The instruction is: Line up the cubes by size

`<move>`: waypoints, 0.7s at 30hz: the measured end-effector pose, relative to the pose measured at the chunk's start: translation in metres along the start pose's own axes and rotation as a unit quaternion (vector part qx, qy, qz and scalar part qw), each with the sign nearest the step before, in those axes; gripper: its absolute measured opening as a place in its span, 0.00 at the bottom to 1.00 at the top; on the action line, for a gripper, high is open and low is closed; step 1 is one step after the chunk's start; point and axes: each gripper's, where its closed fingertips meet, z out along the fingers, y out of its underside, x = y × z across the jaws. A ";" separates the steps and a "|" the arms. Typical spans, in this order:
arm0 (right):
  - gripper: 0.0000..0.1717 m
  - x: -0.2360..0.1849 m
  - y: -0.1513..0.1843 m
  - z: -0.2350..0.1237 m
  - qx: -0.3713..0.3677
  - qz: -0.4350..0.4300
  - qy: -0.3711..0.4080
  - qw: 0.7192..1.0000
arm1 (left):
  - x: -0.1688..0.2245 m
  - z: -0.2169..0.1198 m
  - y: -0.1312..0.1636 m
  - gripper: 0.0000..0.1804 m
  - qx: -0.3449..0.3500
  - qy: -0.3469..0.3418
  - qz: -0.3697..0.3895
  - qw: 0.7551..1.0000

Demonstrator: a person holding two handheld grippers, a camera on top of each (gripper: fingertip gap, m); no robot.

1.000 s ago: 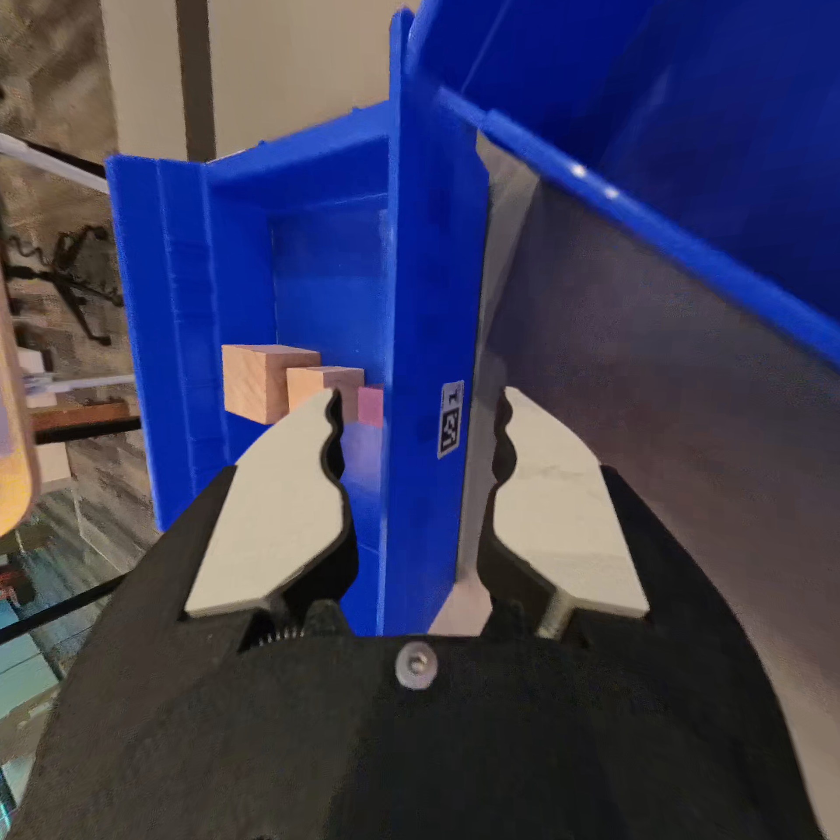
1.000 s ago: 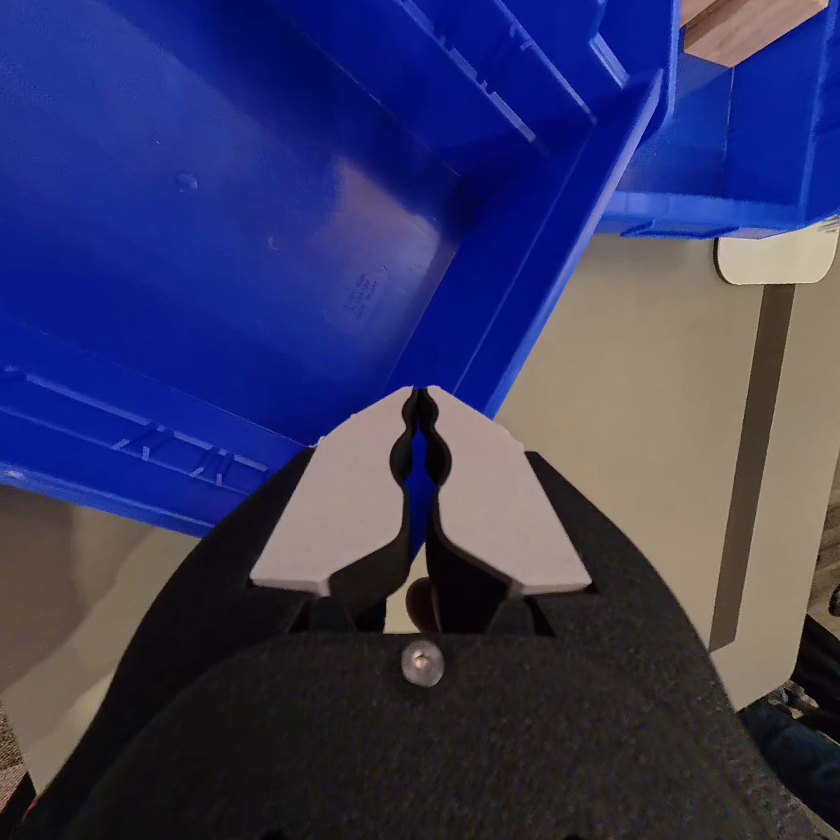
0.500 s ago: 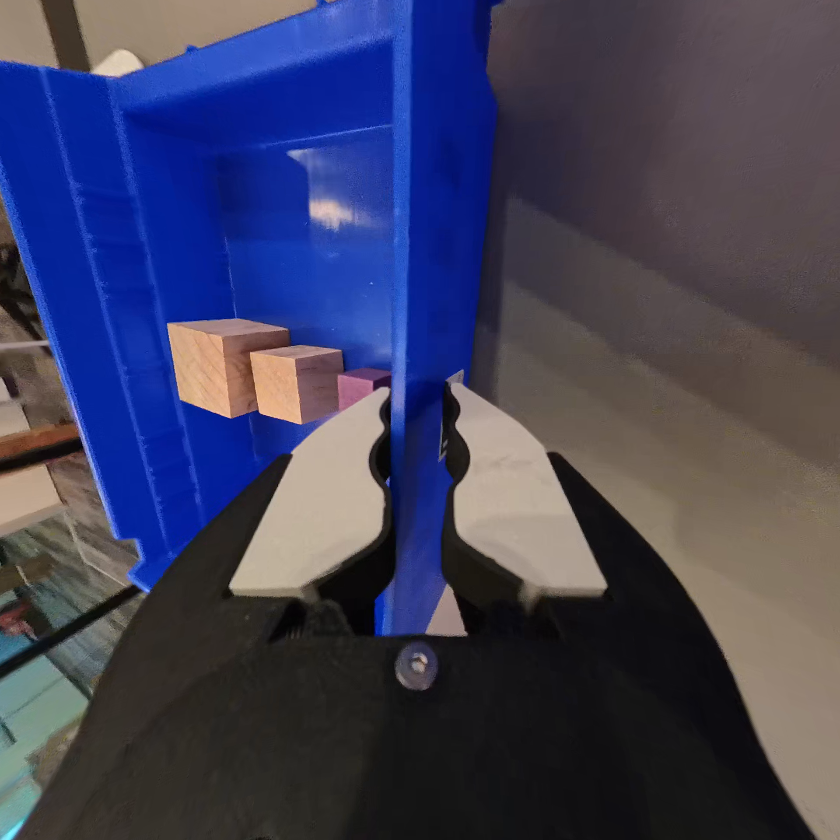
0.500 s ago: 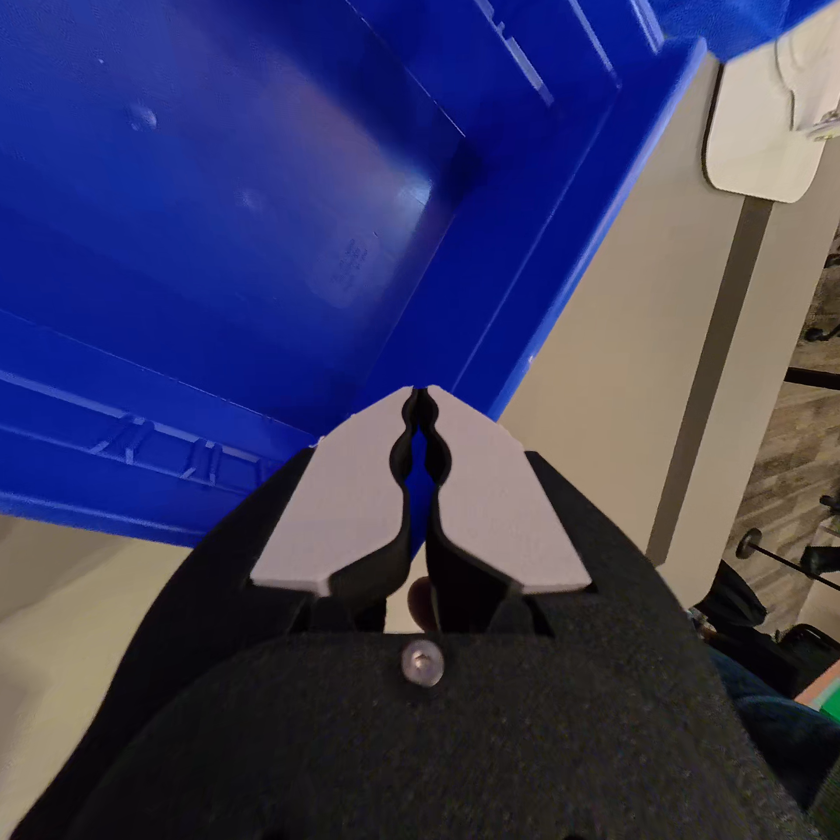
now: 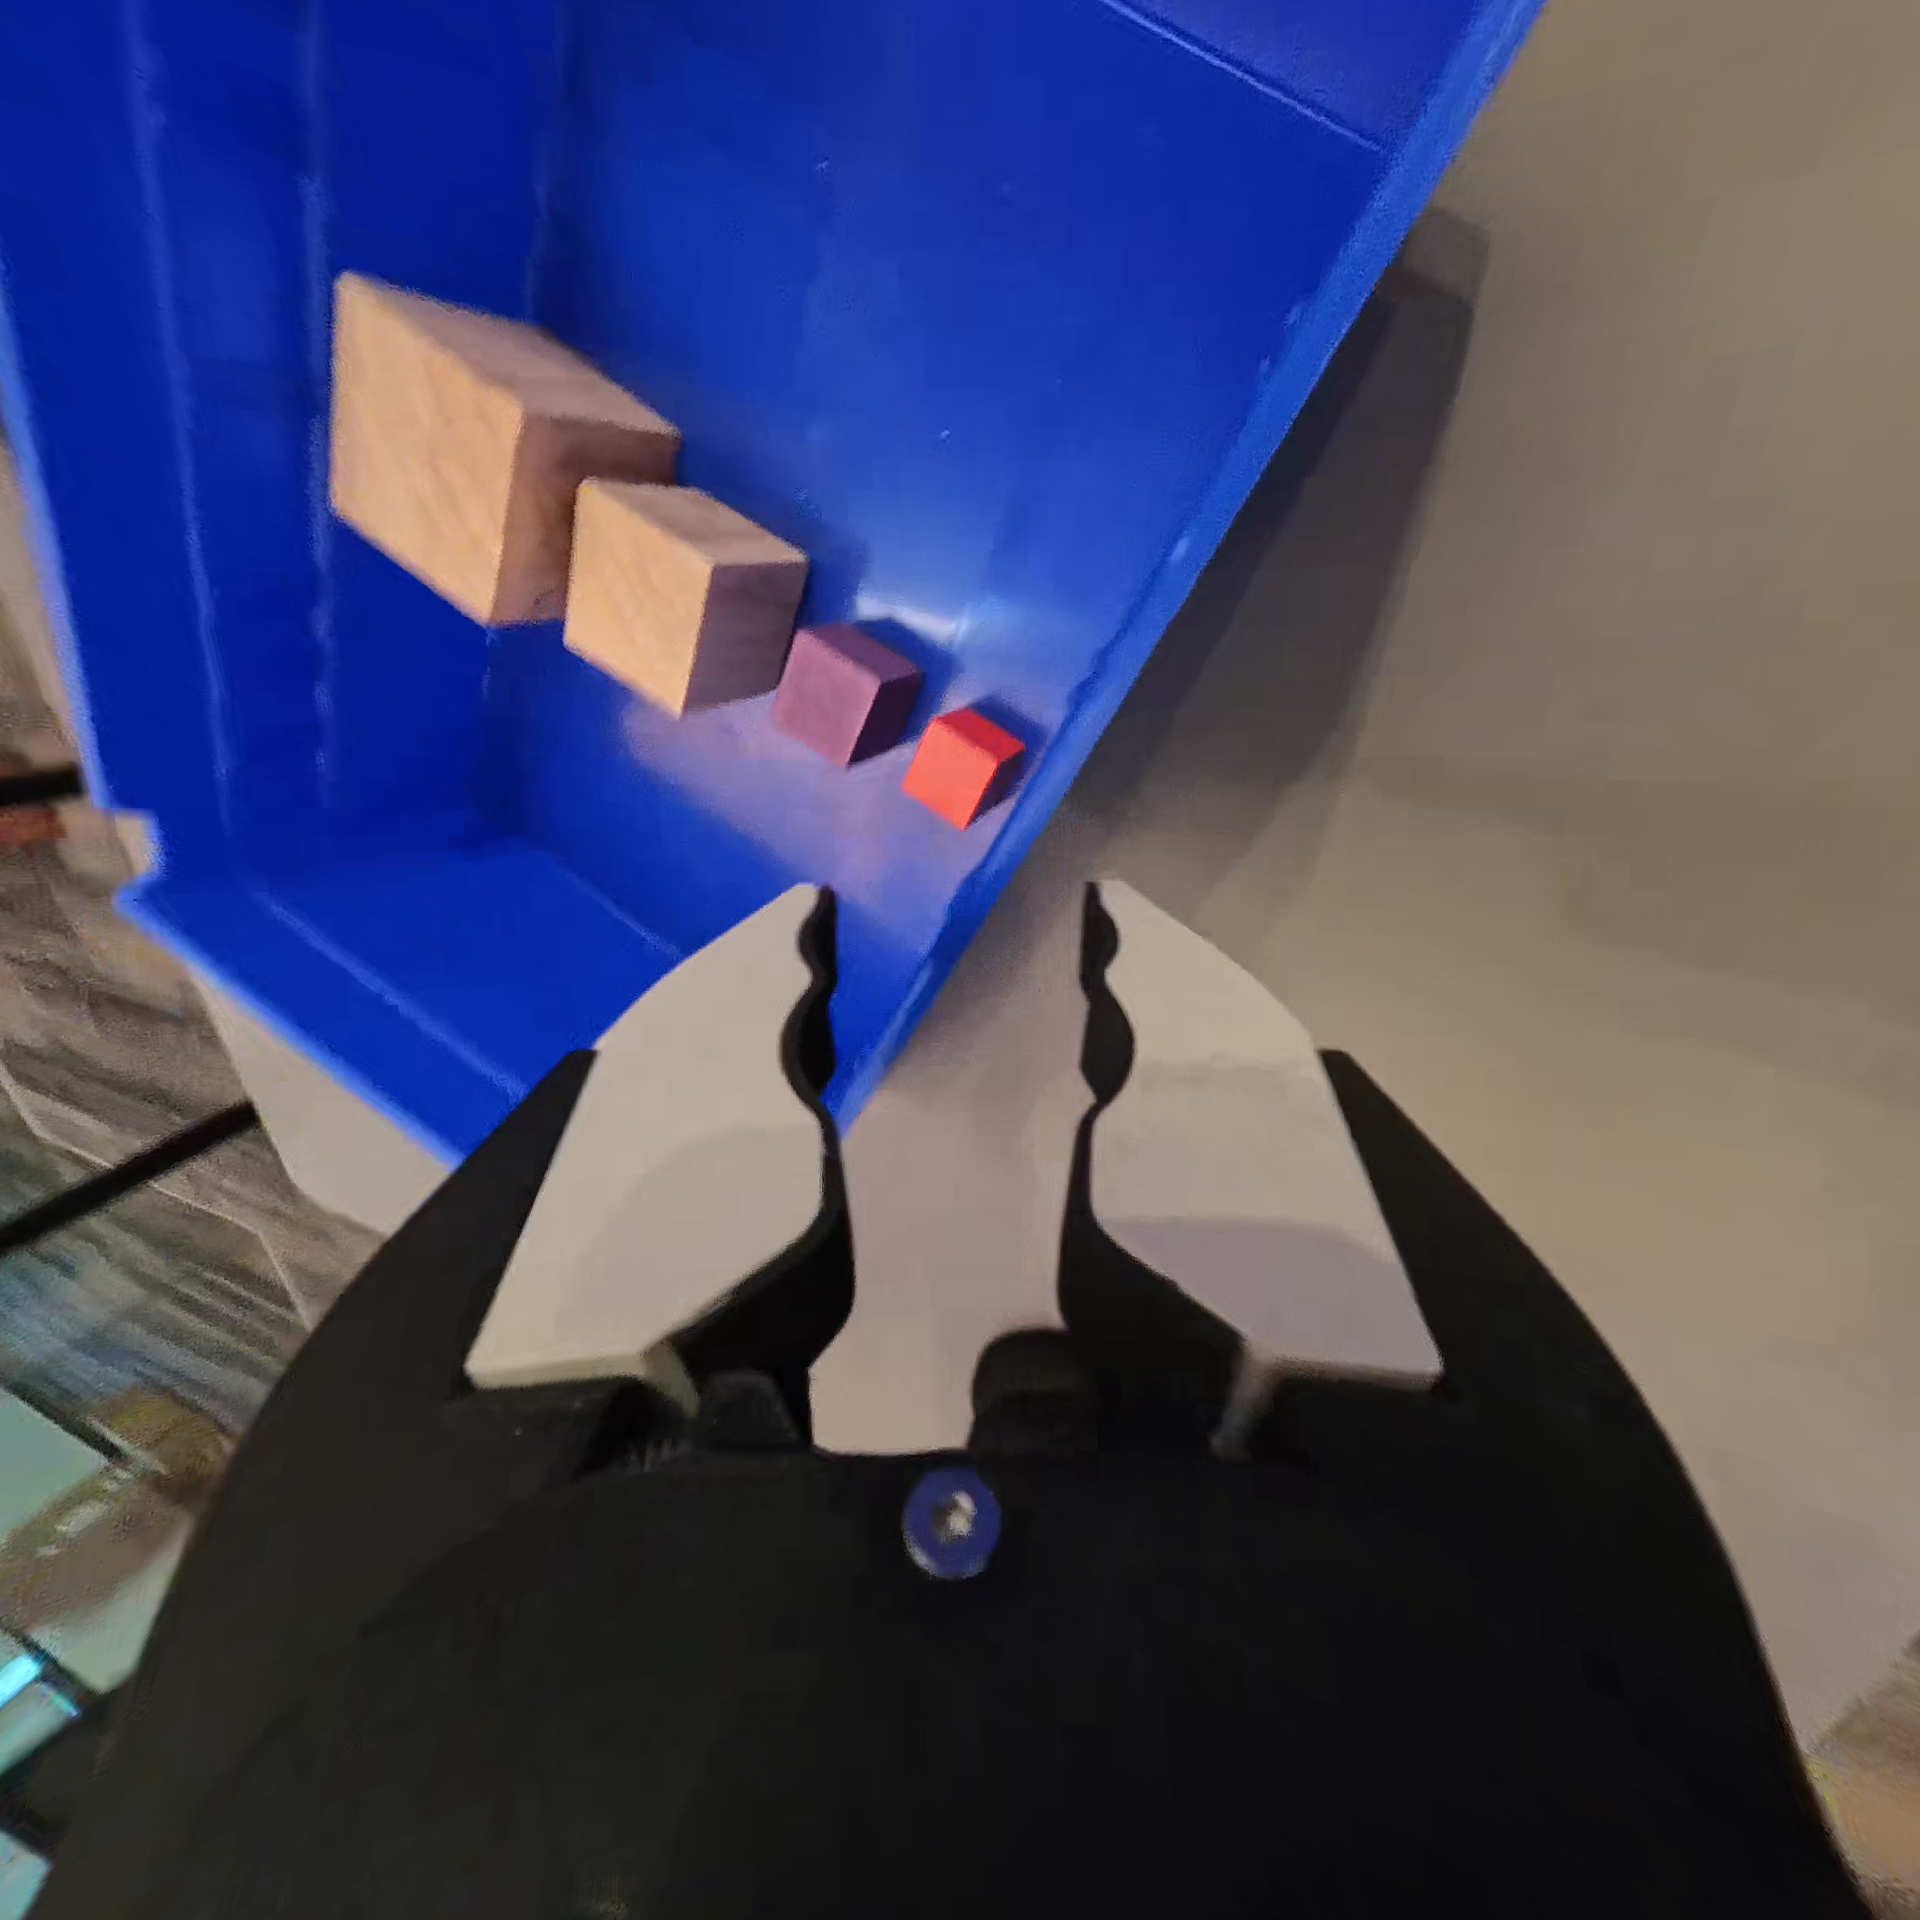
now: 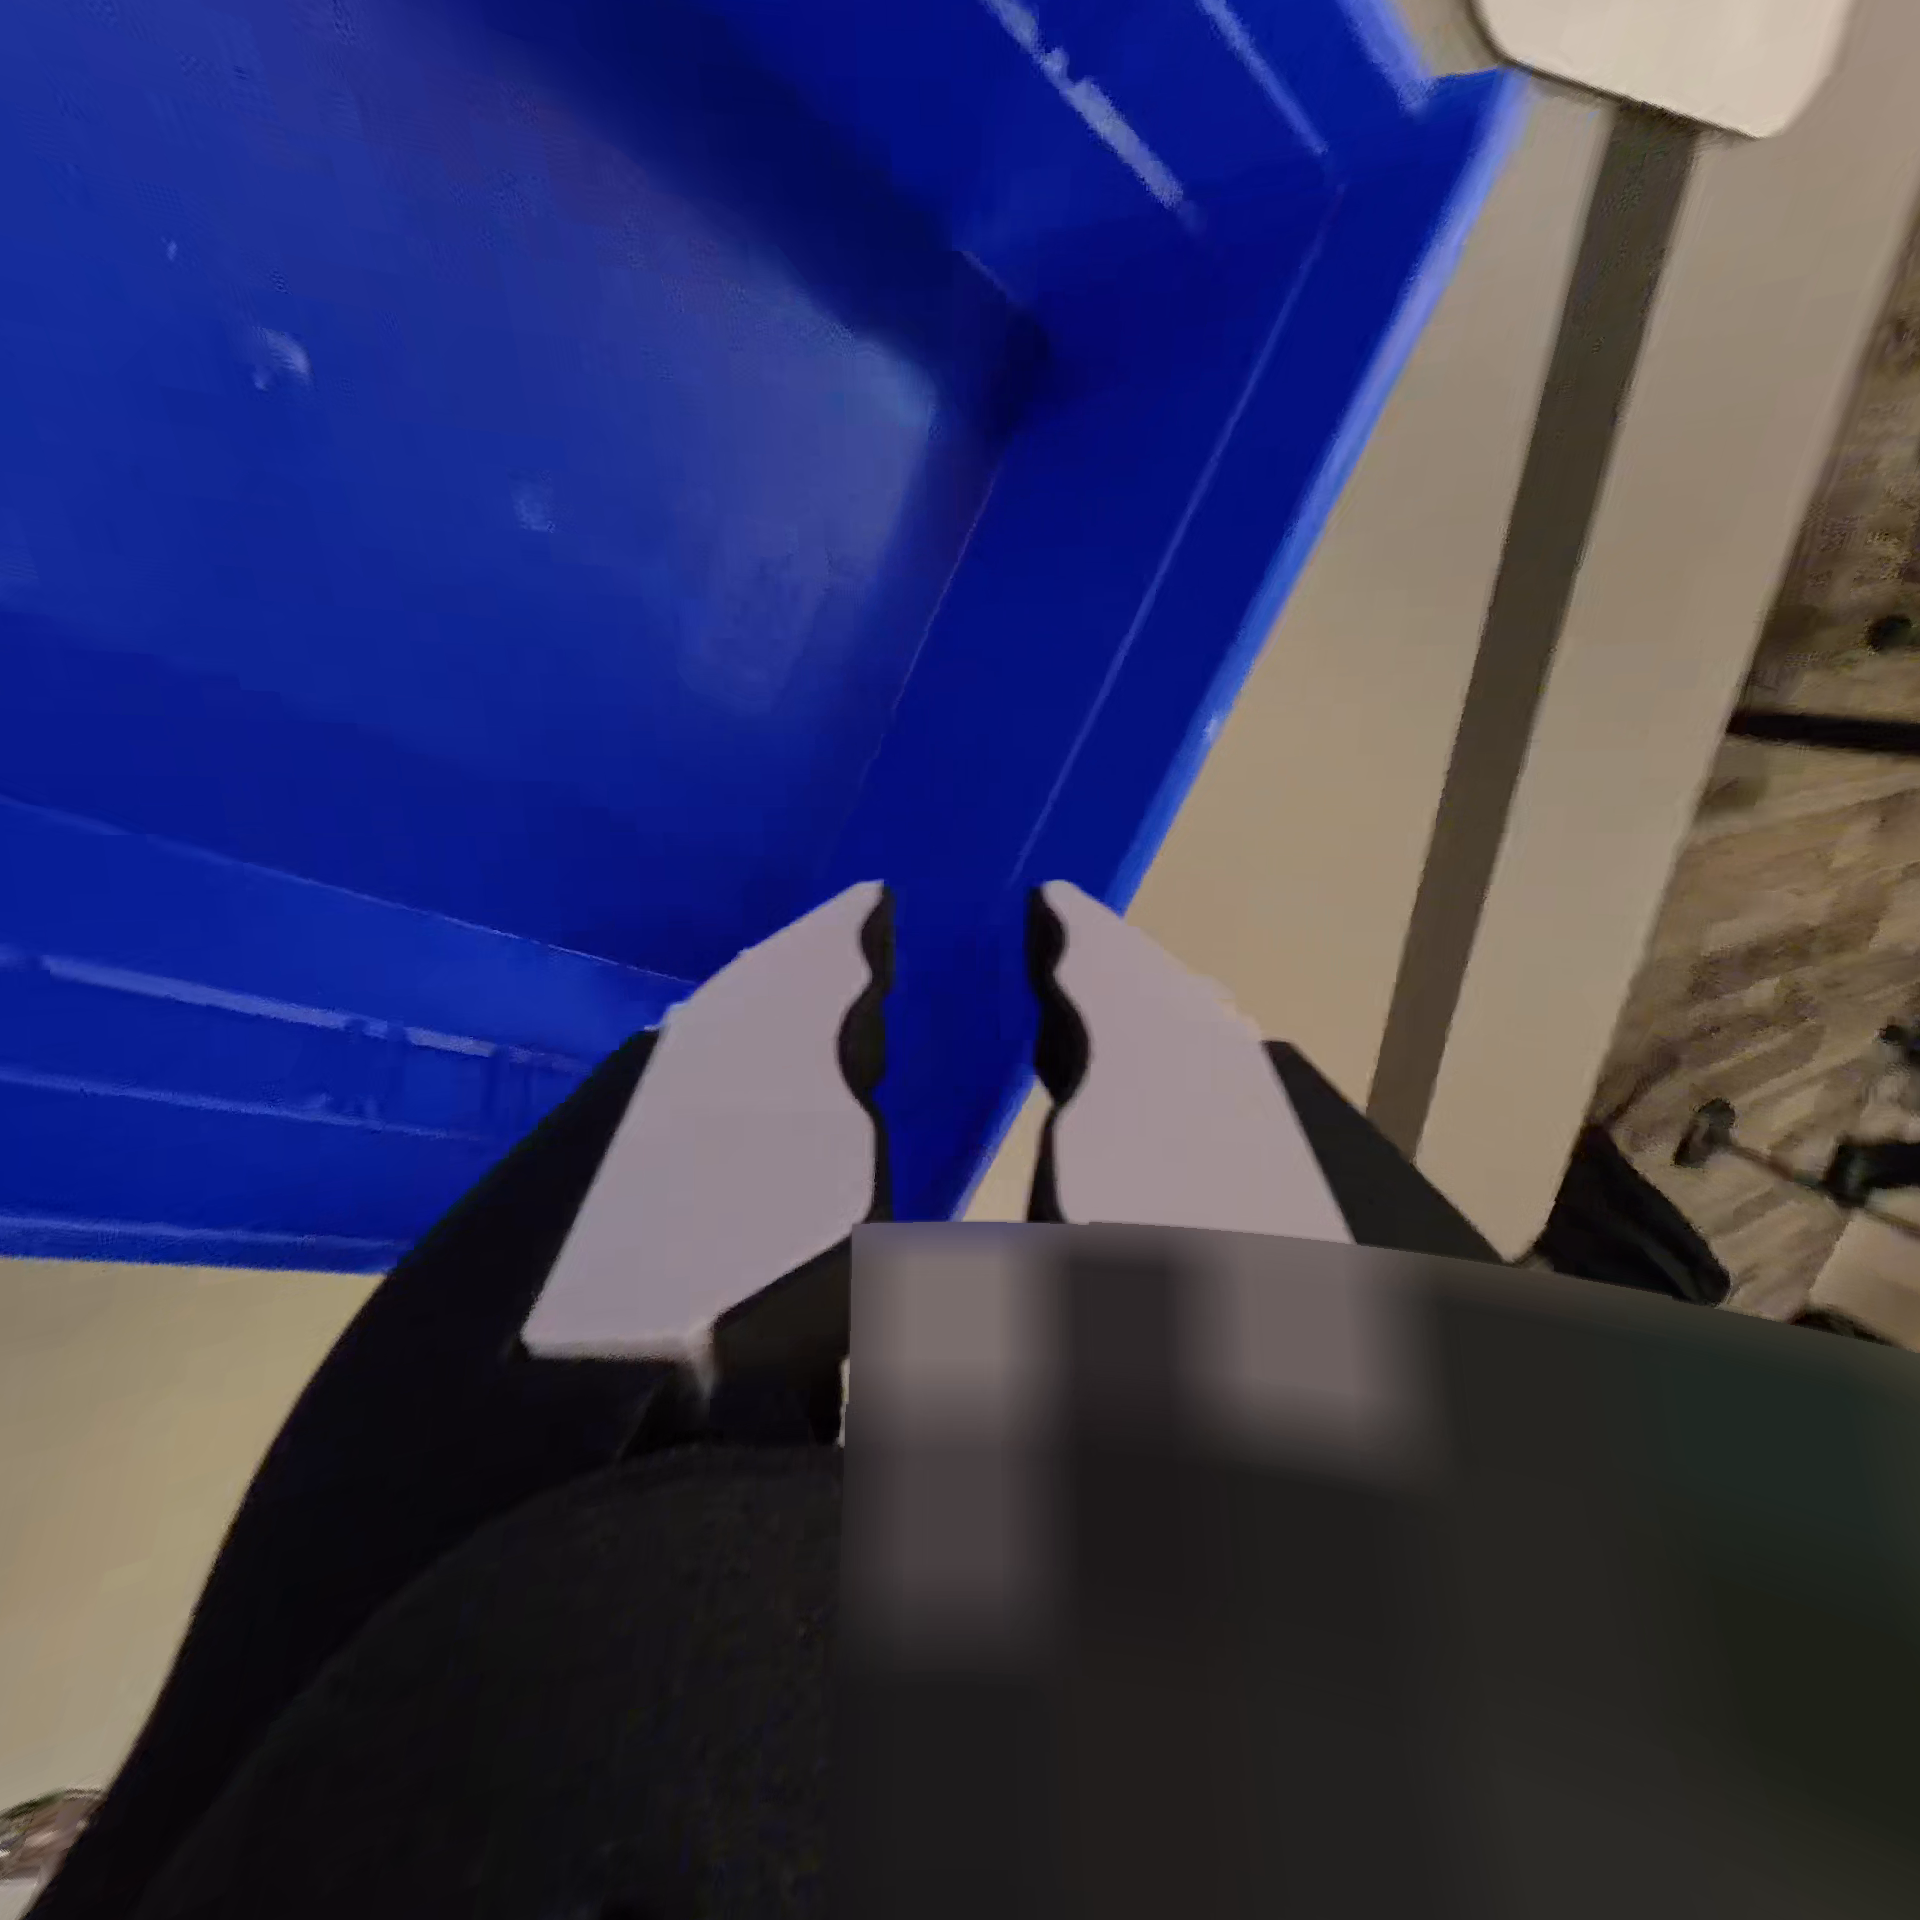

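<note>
Pale beige bench [image 5: 1558,831] surface is filling the right side of the left wrist view, with wood-patterned flooring [image 5: 94,1039] showing at the left edge. One blue bin [image 5: 727,260] is sitting on the bench in that view, and four cubes are lying inside it in a single row by size: one large wooden cube [image 5: 436,447], one medium wooden cube [image 5: 665,592] just beside it, one purple cube [image 5: 842,691] next, and one small red cube [image 5: 961,767] lying closest to the bin's side wall. The two wooden cubes are appearing to touch or overlap; the purple and red ones are sitting slightly apart. The left tongs [image 5: 956,914] are standing released, their two pale fingers [image 5: 686,1143] spread on either side of the bin's near wall edge without pressing on it, gripping nothing. In the right wrist view, a second blue bin [image 6: 520,468] is filling most of the frame, its inside bare of cubes. The right tongs [image 6: 956,914] are standing partly apart, straddling this bin's rim, a sliver of gap showing between each finger [image 6: 748,1091] and the plastic, so nothing is clenched. One grey strip [image 6: 1538,623] is running across the bench beyond the bin.
</note>
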 end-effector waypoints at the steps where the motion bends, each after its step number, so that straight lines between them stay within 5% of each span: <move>1: 0.22 0.005 -0.001 -0.006 -0.013 0.019 0.019 1.000 | -0.003 -0.010 0.004 0.29 -0.002 -0.011 -0.026 1.000; 4: 0.30 -0.007 -0.029 -0.035 0.008 0.049 0.030 0.998 | -0.002 -0.047 -0.014 0.39 0.026 -0.030 -0.095 0.995; 7: 0.29 -0.050 -0.086 -0.066 0.075 0.063 0.001 0.995 | -0.003 -0.068 -0.071 0.38 0.066 -0.054 -0.161 0.983; 12: 0.32 -0.146 -0.165 -0.073 0.119 0.036 -0.075 0.989 | 0.009 -0.035 -0.171 0.33 0.059 -0.003 -0.203 0.977; 16: 0.32 -0.178 -0.172 -0.045 0.072 0.042 -0.085 0.993 | -0.005 0.020 -0.177 0.39 -0.032 0.027 -0.226 0.973; 21: 0.27 -0.198 -0.169 -0.021 0.048 0.036 -0.112 0.992 | 0.001 0.060 -0.151 0.31 -0.148 0.042 -0.202 0.967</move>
